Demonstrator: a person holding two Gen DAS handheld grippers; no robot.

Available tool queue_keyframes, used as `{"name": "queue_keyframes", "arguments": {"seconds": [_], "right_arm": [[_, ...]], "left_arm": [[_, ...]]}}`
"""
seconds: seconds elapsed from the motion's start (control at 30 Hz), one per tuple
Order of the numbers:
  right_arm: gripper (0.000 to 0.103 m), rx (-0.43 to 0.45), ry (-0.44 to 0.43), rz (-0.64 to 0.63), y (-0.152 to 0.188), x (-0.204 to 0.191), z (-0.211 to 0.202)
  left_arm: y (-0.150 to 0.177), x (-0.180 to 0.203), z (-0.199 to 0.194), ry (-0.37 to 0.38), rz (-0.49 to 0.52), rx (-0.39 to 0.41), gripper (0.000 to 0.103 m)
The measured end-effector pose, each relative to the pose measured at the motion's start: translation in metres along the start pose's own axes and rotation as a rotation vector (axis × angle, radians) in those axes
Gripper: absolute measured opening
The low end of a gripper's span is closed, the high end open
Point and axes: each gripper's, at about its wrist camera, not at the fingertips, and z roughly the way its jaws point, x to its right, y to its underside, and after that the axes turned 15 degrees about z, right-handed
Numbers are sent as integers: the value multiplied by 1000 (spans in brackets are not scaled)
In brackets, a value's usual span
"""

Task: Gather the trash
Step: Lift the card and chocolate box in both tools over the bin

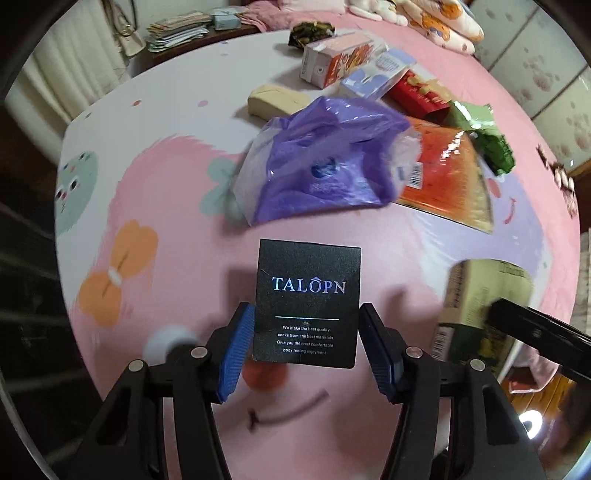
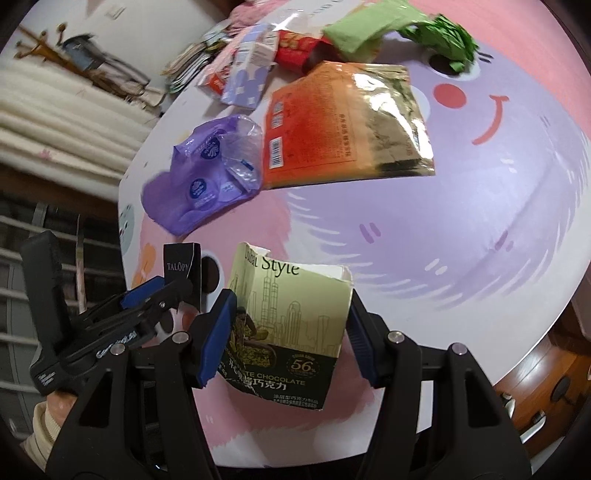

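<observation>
My left gripper point(image 1: 306, 332) is shut on a black card box printed TALOPN point(image 1: 308, 295), its blue pads pressing the box's two sides above the pink cover. In the right wrist view this gripper point(image 2: 177, 291) and its box point(image 2: 179, 264) appear at the left, edge on. My right gripper point(image 2: 291, 321) is shut on a torn cream and black chocolate box point(image 2: 291, 306), held upright. The left wrist view catches that chocolate box point(image 1: 476, 295) at the right, blurred. More trash lies beyond: a crumpled purple plastic bag point(image 2: 207, 173) and an orange and gold pouch point(image 2: 343, 122).
Farther back on the pink cartoon cover point(image 2: 480, 221) lie a lilac carton point(image 2: 251, 74), a red box point(image 2: 295, 51), green wrappers point(image 2: 439, 33), an orange-printed carton point(image 1: 332, 59) and a beige block point(image 1: 277, 99). A sleeve and hand point(image 2: 48, 417) hold the left tool. Papers point(image 1: 177, 29) are stacked past the far edge.
</observation>
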Motion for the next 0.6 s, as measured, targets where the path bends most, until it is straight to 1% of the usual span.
{"name": "queue_keyframes", "arguments": {"seconds": [0.1,0.17,0.23,0.33,0.43,0.5,0.6], "right_arm": [[56,-18,-27,-63,5,4,-7],[56,-39,-49,-114,11,11,-15],[56,-62,-62,-163,17,20,-22],[56,-104,-74,-256,34,41,-39],[56,-141,-77,-331,49,66,-53],[56,-154,-73,-359,58,82,-60],[56,-184,-60,-373,74,116,-71]], "left_arm": [[19,15,-23,-13,-39,33,58],[37,33,-39,-28,-75,58,58],[60,54,-56,-46,-126,86,58],[94,93,-70,-59,-209,115,58],[130,133,-74,-49,-275,135,58],[152,162,-73,-39,-305,141,58],[180,201,-68,-34,-315,133,58]]}}
